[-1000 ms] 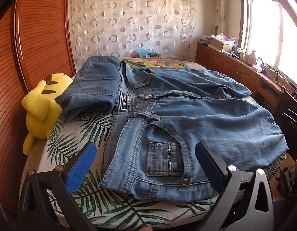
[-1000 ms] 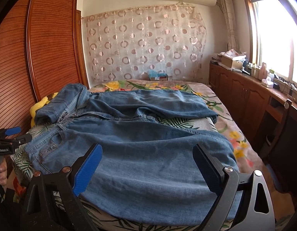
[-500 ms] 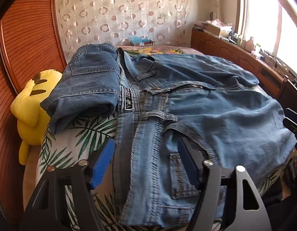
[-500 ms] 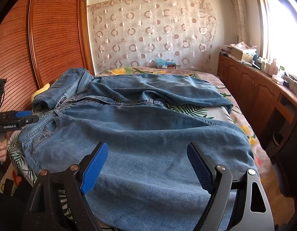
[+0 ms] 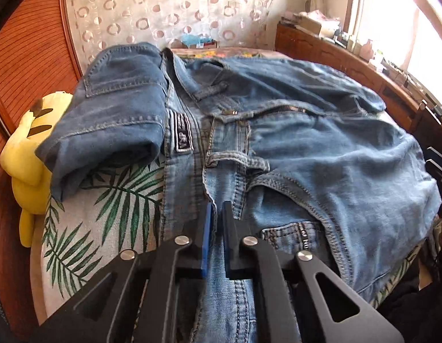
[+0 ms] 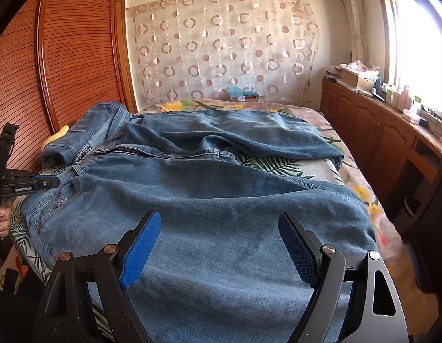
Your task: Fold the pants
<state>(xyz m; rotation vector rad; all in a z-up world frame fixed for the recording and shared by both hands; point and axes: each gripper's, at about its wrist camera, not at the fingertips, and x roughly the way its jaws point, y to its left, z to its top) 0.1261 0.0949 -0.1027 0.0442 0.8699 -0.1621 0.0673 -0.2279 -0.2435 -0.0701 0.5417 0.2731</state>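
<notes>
Black gripper [image 6: 218, 245] frames, blue ribbed pads [image 6: 140, 250], silver pivot screws [image 6: 328, 248]

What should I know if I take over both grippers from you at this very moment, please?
Left gripper: shut on the jeans at the waistband, near the front pocket.
Right gripper: open, over the near leg, gripping nothing.
Jeans lie spread across the bed, one waist corner flopped over, far leg stretched towards the cabinets. A yellow plush sits at the bed's edge.
Done: waist gripped only. Left: grip the leg, then make every fold.
</notes>
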